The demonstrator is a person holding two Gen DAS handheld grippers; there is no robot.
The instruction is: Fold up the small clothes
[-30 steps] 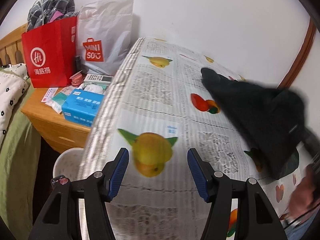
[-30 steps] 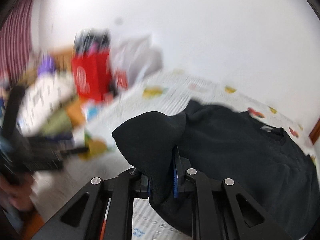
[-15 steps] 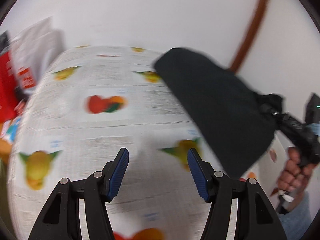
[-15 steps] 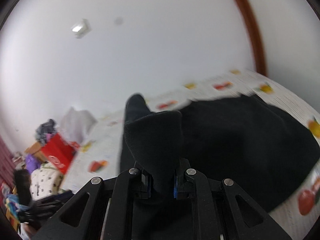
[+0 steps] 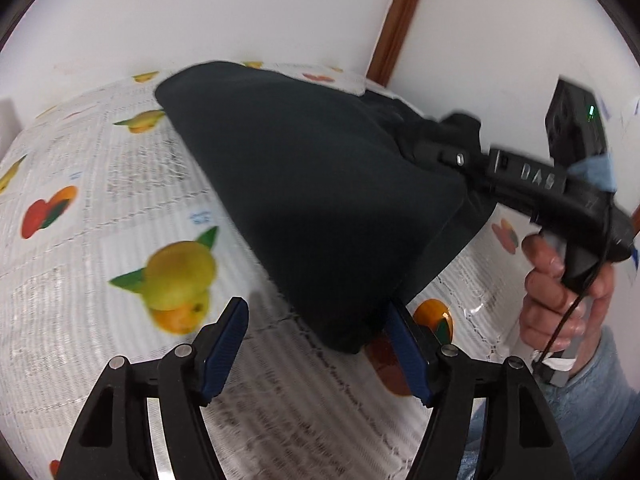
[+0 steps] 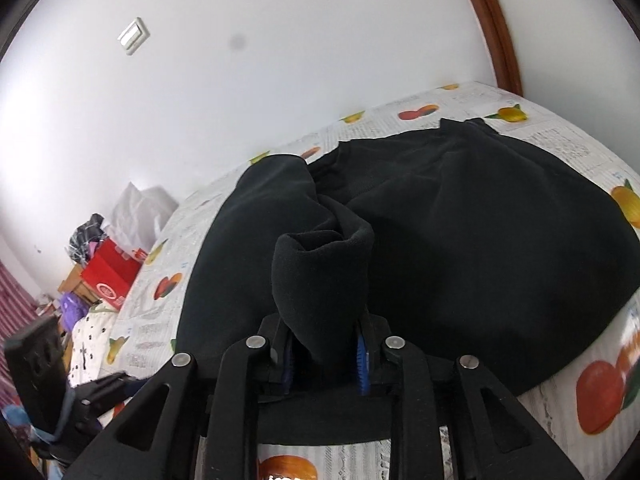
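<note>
A black garment (image 6: 480, 240) lies spread over the fruit-print tablecloth (image 5: 80, 320). Its rolled cuff (image 6: 320, 272) stands up between the pads of my right gripper (image 6: 325, 358). Those jaws are opening, though the cloth still fills the gap and touches both pads. In the left wrist view the right gripper (image 5: 440, 152) holds one end of the garment (image 5: 320, 184) off the table, with a hand (image 5: 560, 280) on its handle. My left gripper (image 5: 316, 346) is opening wider. The garment's hanging lower corner (image 5: 348, 328) sits between its fingers, close to the right pad (image 5: 404, 352), unpinched.
A brown wooden door frame (image 5: 400, 20) runs up the wall behind the table's far right corner. Off the far left end stand a red paper bag (image 6: 116, 276) and a white plastic bag (image 6: 136, 208). A wall switch (image 6: 134, 36) is high on the white wall.
The left view has swung right from the nightstand end to the garment, whose corner now hangs between its wider fingers. The right gripper has rolled and its jaws have widened around the cuff.
</note>
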